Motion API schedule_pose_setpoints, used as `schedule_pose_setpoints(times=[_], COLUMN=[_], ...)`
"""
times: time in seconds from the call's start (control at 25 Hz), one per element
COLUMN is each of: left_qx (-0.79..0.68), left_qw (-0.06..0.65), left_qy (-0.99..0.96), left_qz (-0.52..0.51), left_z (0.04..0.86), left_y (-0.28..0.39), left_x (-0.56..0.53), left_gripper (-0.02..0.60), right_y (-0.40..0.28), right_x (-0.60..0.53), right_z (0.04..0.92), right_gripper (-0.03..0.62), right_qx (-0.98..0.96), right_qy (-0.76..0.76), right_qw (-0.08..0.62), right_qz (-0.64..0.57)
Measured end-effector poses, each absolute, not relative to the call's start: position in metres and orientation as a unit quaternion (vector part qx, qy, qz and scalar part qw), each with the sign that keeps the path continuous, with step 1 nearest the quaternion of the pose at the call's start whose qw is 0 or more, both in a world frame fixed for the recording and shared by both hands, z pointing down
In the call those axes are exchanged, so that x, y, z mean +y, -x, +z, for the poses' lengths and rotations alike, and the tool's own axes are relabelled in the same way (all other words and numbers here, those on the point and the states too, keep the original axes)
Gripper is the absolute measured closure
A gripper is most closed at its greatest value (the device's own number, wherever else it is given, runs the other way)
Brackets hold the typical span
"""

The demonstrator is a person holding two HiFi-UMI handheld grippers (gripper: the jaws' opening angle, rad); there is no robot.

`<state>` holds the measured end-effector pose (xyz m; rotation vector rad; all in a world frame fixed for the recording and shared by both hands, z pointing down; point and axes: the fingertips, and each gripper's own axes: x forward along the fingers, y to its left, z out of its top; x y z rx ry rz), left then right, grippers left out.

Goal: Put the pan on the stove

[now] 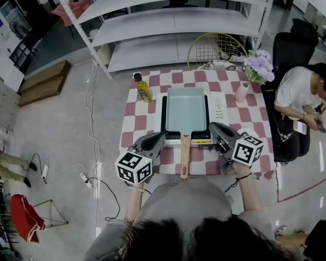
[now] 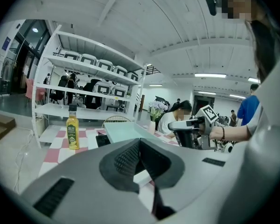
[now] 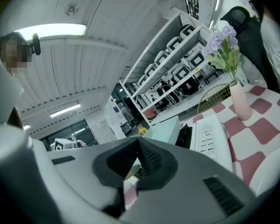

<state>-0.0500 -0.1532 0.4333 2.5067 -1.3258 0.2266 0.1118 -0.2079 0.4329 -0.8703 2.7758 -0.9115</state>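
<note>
**Pan seated on the stove, both grippers shut and empty**

Nearest to the person, the main risk is the wooden handle (image 1: 184,156). It juts back from the stove to about the near edge of the checked table (image 1: 250,118) and lies in the gap between the two grippers. A sideways sweep of either one could knock it and swivel or drag the pan off its seat. The handle's length would magnify even a light bump.

The rectangular pale-green pan (image 1: 186,109) sits squarely on the white tabletop stove (image 1: 217,113), so the task looks done. The pan seems to rest there only by its own weight. Farther back, an oil bottle (image 1: 143,87) stands just beyond the stove's left corner. A pink vase (image 1: 242,91) of lilac flowers stands at its right. Both are tall and narrow, and a shoved pan or a stray reach could tip them.

The left gripper (image 1: 161,138) hovers just left of the handle, apart from it. Its own view shows the ribbed pads pressed together with nothing between them.

The right gripper (image 1: 213,127) hangs over the stove's near right corner, also clear of the handle. Its jaws are closed pad to pad on nothing.
</note>
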Motion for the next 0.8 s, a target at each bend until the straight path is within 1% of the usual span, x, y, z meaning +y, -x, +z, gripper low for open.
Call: schedule_pose_setpoints(times=[0.2, 0.8], left_qx=[-0.463, -0.459], left_qw=[0.144, 0.147], left_qy=[-0.871, -0.871], left_qz=[0.082, 0.092], left_z=[0.4328, 0.4366], left_y=[0.053, 0.0568], left_x=[-0.1546, -0.1578], left_gripper=[0.555, 0.555], right_y=[-0.1103, -0.1099], right_x=[-0.2083, -0.2124], right_z=[0.434, 0.4386], right_gripper=[0.571, 0.571], right_qx=[0.915, 0.911], right_qy=[0.286, 0.292], right_qw=[0.037, 0.036], right_qz=[-0.283, -0.289])
